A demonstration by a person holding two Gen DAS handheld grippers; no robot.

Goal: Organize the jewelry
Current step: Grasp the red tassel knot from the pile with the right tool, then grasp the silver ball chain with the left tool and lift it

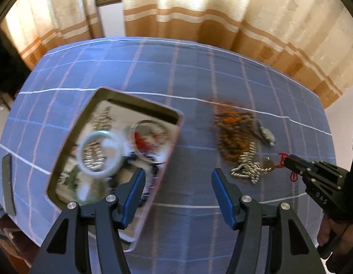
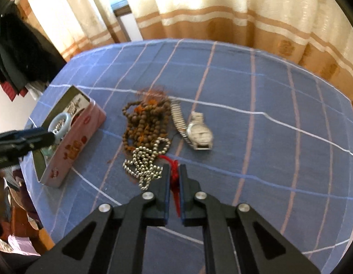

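- Right claw (image 2: 174, 173) clamped on a red cord (image 2: 174, 178); cord runs down between the pads, its lower end hidden by the claw body.
- The cord meets the silver bead chain (image 2: 147, 161), heaped on the blue checked cloth (image 2: 256, 137) of the worktop; the join is too blurred to read.
- Brown bead necklace (image 2: 144, 123) piled just behind the chain, touching it. Orange bits in it, unclear what they are.
- Watch (image 2: 199, 133) lies beside the necklace, metal strap stretched toward the pile.
- Left claw (image 1: 178, 180) wide, nothing between the pads, hanging over the tin's near right edge.
- Pink tin (image 1: 174, 141) open, left of the heap. Pale bangle (image 1: 99, 154) inside; the rest is motion-blurred, and the near corner is hidden behind the left claw.
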